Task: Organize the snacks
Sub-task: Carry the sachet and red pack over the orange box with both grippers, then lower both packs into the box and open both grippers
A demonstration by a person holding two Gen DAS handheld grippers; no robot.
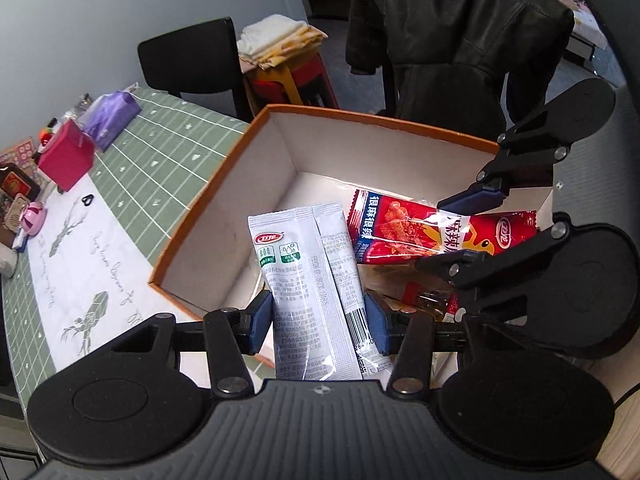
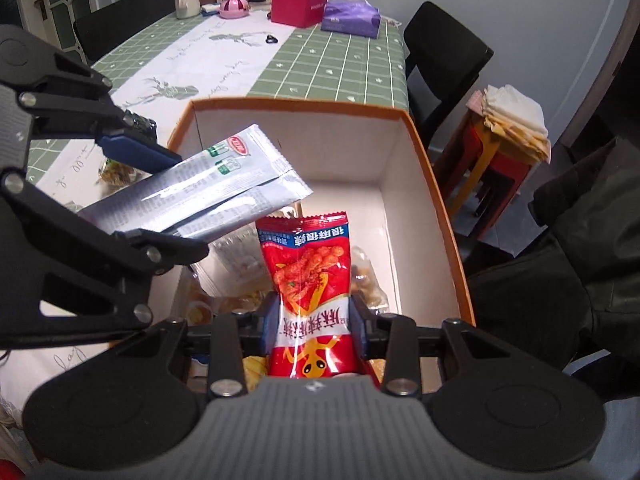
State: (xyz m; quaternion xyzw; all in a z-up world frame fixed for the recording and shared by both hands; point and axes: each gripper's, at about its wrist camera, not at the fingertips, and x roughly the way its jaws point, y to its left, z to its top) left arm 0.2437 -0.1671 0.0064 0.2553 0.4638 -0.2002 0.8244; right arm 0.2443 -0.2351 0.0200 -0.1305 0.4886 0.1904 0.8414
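Observation:
An orange cardboard box (image 1: 224,168) with white inner walls stands on the table; it also shows in the right wrist view (image 2: 436,184). My left gripper (image 1: 318,322) is shut on a silver-white snack packet (image 1: 308,264) and holds it over the box's near side. The packet shows in the right wrist view (image 2: 208,192) too, between the left gripper's fingers (image 2: 136,152). My right gripper (image 2: 314,326) is shut on a red snack packet (image 2: 310,280), held over the box; it shows in the left wrist view (image 1: 404,232). Several other snacks (image 2: 364,280) lie in the box bottom.
The table has a green checked cloth (image 2: 332,64) with a white runner. At its far end stand a red box (image 2: 298,2), a purple tissue pack (image 2: 352,18), bottles and a pink item (image 2: 234,6). Black chairs (image 2: 444,60), a stool with folded cloths (image 2: 512,120) and a dark jacket (image 1: 452,36) surround it.

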